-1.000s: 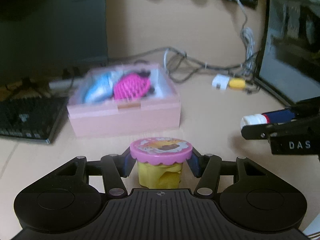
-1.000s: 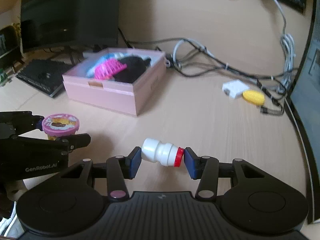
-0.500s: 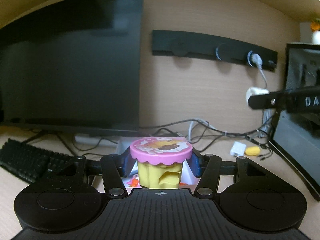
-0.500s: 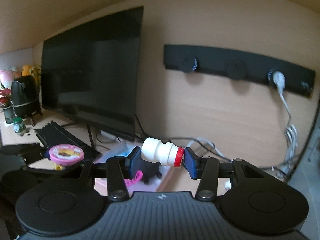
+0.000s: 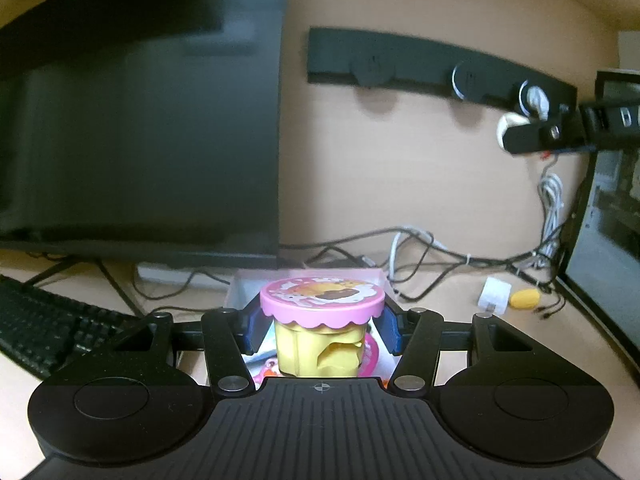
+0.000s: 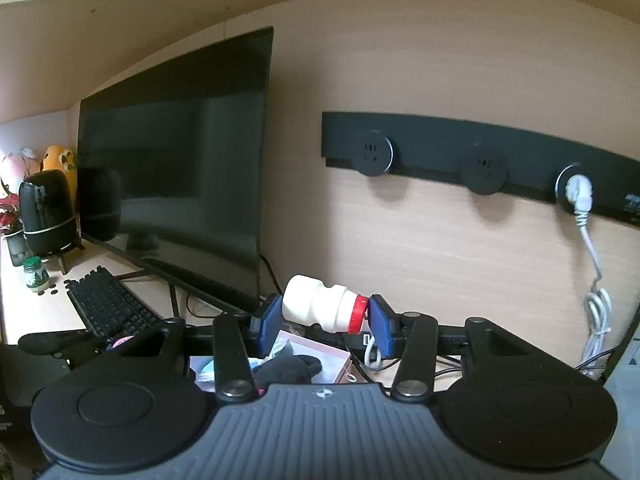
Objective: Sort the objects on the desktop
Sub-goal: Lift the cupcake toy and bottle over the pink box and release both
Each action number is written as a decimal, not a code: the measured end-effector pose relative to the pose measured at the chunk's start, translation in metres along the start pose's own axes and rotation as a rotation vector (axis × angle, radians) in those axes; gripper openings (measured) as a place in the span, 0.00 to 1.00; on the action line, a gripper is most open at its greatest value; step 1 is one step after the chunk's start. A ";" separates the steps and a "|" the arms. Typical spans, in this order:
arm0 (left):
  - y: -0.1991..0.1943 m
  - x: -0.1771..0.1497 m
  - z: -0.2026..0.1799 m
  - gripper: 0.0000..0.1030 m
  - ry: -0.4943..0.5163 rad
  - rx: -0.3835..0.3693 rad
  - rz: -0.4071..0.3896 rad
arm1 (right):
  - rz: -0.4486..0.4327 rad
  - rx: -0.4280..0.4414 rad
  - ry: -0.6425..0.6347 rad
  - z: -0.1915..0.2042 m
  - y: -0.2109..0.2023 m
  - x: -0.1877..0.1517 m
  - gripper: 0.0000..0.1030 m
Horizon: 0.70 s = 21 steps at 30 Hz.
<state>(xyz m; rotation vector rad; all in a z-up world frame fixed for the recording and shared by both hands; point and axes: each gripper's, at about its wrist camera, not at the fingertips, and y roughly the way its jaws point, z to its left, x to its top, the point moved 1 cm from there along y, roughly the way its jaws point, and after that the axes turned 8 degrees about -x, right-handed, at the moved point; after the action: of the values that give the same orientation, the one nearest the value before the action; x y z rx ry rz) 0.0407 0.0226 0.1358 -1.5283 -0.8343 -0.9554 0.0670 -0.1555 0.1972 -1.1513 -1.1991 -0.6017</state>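
The left gripper (image 5: 320, 322) pinches a yellow tub (image 5: 320, 346) — pink box (image 5: 310, 276) just beyond its jaws. The right gripper (image 6: 325, 322) clamps a white bottle (image 6: 316, 308) endwise — monitor (image 6: 176, 184) and wall sockets (image 6: 484, 176) loom behind.

I see a yellow tub (image 5: 320, 354) with pink printed lid (scalloped edge), white bottle (image 6: 316, 308) with red cap, blue pads (image 6: 269, 322), pink box (image 6: 320, 360), black monitor (image 5: 140, 120).

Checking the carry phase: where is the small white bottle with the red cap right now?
In the right wrist view, the white bottle lies sideways, clamped between the right tongs, raised above the pink box, right of the monitor.
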 end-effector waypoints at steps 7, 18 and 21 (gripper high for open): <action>0.028 -0.019 0.008 0.58 0.000 -0.027 0.093 | 0.016 -0.014 0.014 -0.005 0.025 0.004 0.45; 0.088 0.007 -0.001 0.85 0.064 -0.087 0.078 | 0.098 -0.043 0.038 -0.012 0.063 -0.011 0.45; 0.097 0.000 -0.005 0.93 0.112 -0.088 0.136 | 0.104 -0.049 0.047 -0.014 0.071 -0.009 0.45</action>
<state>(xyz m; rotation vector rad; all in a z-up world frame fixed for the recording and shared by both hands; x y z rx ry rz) 0.1265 0.0022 0.0951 -1.5706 -0.6075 -0.9784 0.1315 -0.1451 0.1639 -1.2268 -1.0822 -0.5786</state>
